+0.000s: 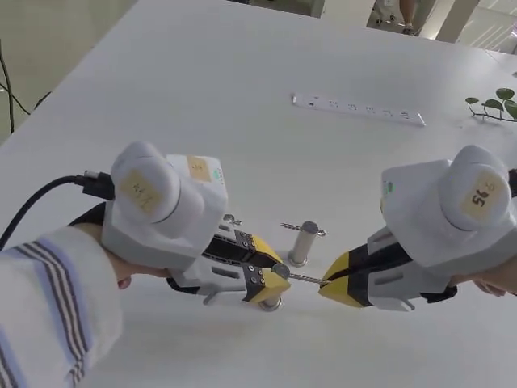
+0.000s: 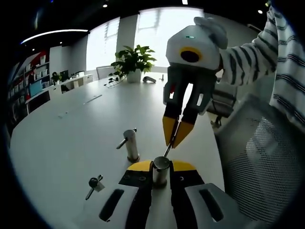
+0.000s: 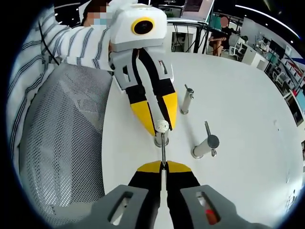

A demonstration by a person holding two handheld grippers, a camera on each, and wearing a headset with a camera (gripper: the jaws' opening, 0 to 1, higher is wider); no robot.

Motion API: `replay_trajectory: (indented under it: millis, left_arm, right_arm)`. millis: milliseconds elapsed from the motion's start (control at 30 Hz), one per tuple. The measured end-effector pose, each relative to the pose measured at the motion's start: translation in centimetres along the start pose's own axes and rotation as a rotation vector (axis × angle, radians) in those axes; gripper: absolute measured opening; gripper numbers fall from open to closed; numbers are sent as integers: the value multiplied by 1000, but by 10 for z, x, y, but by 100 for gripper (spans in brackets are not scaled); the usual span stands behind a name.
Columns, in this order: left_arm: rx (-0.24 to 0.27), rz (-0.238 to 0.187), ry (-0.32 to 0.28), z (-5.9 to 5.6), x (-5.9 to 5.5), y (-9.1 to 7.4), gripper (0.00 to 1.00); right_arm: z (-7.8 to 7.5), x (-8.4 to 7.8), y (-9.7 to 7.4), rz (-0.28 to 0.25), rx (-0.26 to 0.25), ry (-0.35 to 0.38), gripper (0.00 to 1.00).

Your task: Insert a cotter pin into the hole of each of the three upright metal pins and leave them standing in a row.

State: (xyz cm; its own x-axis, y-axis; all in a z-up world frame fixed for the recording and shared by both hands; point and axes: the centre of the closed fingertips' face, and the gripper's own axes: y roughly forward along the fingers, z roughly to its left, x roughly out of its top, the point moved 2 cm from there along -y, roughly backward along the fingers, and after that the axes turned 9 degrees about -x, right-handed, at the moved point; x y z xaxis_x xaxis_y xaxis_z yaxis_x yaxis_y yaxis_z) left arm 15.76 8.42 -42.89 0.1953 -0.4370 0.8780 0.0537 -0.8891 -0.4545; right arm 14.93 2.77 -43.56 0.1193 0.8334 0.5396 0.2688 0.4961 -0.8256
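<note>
My left gripper (image 1: 275, 284) is shut on an upright metal pin (image 1: 279, 272) that stands on the white table (image 1: 242, 97). My right gripper (image 1: 327, 285) faces it from the right, shut on a thin cotter pin (image 1: 305, 279) held level. The cotter pin's tip meets the held pin just under its head (image 3: 162, 126). Behind them a second metal pin (image 1: 304, 242) stands upright with a cotter pin (image 1: 303, 228) through its top. A third pin (image 1: 230, 220) stands by the left gripper's body, partly hidden; in the left gripper view this third pin (image 2: 94, 182) carries a cotter pin too.
A white power strip (image 1: 358, 109) lies farther back on the table, with green plant leaves (image 1: 494, 105) at the far right. A mesh office chair (image 3: 62, 143) stands at the table's near edge beside the person. A potted plant (image 2: 134, 61) stands at the table's far end.
</note>
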Motion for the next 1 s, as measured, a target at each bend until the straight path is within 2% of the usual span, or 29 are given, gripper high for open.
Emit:
replay_trajectory:
  millis: [400, 567, 667, 1000]
  left_arm:
    - [4, 0, -10, 0, 0, 0, 10]
    - [7, -1, -15, 0, 0, 0, 10]
    - [10, -6, -36, 0, -1, -1, 10]
    - [10, 0, -39, 0, -1, 0, 10]
  right_arm:
    - [-2, 3, 1, 4, -8, -10, 0]
    - [2, 11, 2, -15, 2, -13, 0]
    - [3, 12, 2, -16, 3, -19, 0]
    - [4, 20, 7, -40, 22, -33, 0]
